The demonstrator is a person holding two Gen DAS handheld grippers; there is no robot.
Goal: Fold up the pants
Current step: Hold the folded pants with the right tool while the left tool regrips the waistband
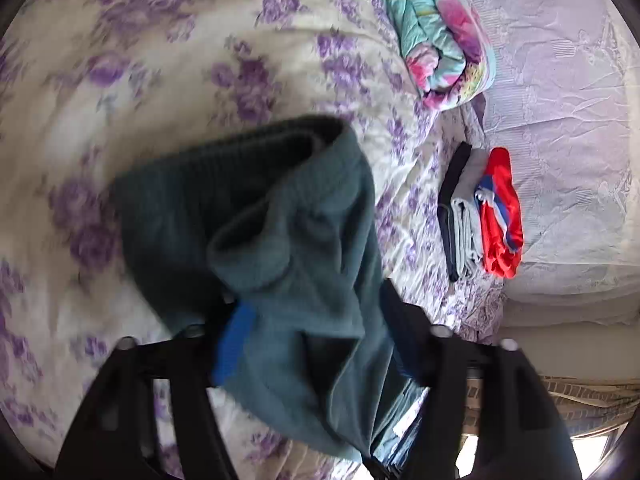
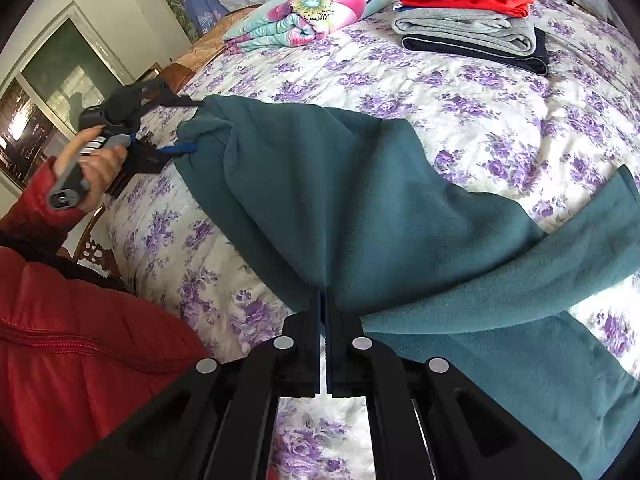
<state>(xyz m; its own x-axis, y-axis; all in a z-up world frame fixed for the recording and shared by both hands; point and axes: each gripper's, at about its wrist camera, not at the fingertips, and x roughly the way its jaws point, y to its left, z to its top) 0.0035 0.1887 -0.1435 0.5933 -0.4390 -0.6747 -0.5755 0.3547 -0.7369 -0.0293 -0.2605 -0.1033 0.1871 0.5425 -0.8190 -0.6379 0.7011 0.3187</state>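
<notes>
My right tool (image 2: 323, 300) pinches the teal pants (image 2: 360, 200) draped on the bed (image 2: 500, 120); my left tool (image 1: 316, 344) seems parted around the waistband. I should re-grip before lifting.

The right claw (image 2: 323, 300) points steeply down, jaws pressed together on teal cloth. The left claw (image 2: 188, 124), gripped by a hand (image 2: 94, 160) in a red sleeve (image 2: 28, 208), has its jaws parted.
</notes>
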